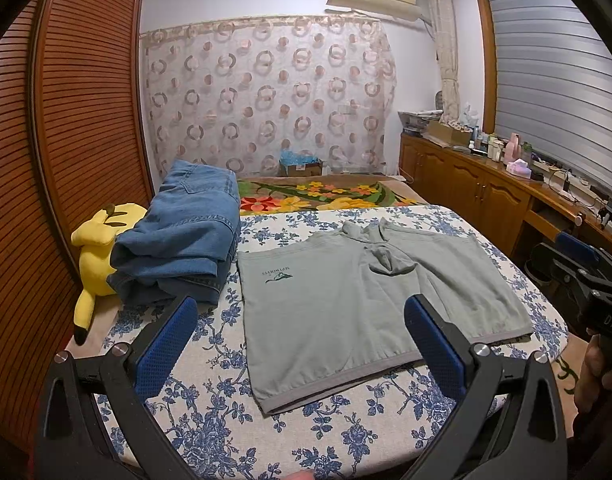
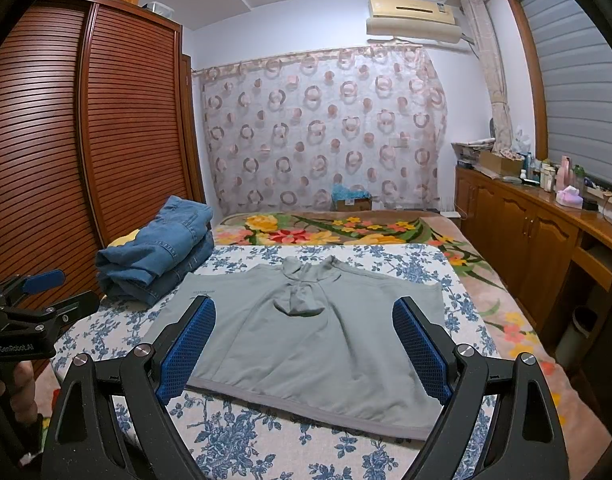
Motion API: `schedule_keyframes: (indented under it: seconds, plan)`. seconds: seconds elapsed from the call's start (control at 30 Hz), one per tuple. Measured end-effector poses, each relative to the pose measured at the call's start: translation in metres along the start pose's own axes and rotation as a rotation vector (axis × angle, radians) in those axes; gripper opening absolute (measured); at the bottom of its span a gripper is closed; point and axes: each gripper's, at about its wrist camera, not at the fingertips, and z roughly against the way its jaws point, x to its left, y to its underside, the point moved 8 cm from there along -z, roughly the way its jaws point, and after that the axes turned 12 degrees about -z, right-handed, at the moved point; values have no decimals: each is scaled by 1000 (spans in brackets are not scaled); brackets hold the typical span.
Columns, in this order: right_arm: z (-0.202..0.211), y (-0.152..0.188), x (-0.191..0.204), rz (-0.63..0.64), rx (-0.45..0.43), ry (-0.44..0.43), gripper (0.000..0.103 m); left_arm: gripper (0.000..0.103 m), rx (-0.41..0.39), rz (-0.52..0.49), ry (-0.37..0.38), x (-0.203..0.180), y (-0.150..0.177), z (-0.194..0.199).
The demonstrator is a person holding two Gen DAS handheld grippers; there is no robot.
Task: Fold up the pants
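Grey short pants (image 1: 326,312) lie spread flat on a blue-flowered cloth surface (image 1: 209,420), with a small dark logo on the left leg and the banded hems toward me. My left gripper (image 1: 301,308) hovers open over the near left part of them, nothing between its blue pads. In the right wrist view the same pants (image 2: 306,344) lie under my right gripper (image 2: 304,308), which is open and empty above the near hem. Each gripper shows at the edge of the other's view: the right gripper (image 1: 586,276) and the left gripper (image 2: 45,292), both held by a hand.
Folded blue jeans (image 1: 185,232) are stacked at the left, touching the pants' edge, with a yellow plush toy (image 1: 93,256) behind them. A slatted wooden wardrobe (image 1: 65,120) stands left; wooden cabinets (image 1: 478,196) with clutter on top run along the right. A flowered blanket (image 1: 318,192) lies beyond.
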Motion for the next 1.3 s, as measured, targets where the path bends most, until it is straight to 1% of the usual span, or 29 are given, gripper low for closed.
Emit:
schedule_keyframes:
  seconds: [0.63, 0.93, 1.3]
  plan:
    - [-3, 1, 0, 2, -1, 2, 91, 103, -5, 0, -4, 2, 0, 1]
    - [-3, 1, 0, 2, -1, 2, 91, 103, -12, -2, -6, -1, -8, 13]
    - [-2, 1, 1, 4, -1, 2, 91, 103, -13, -3, -6, -2, -7, 13]
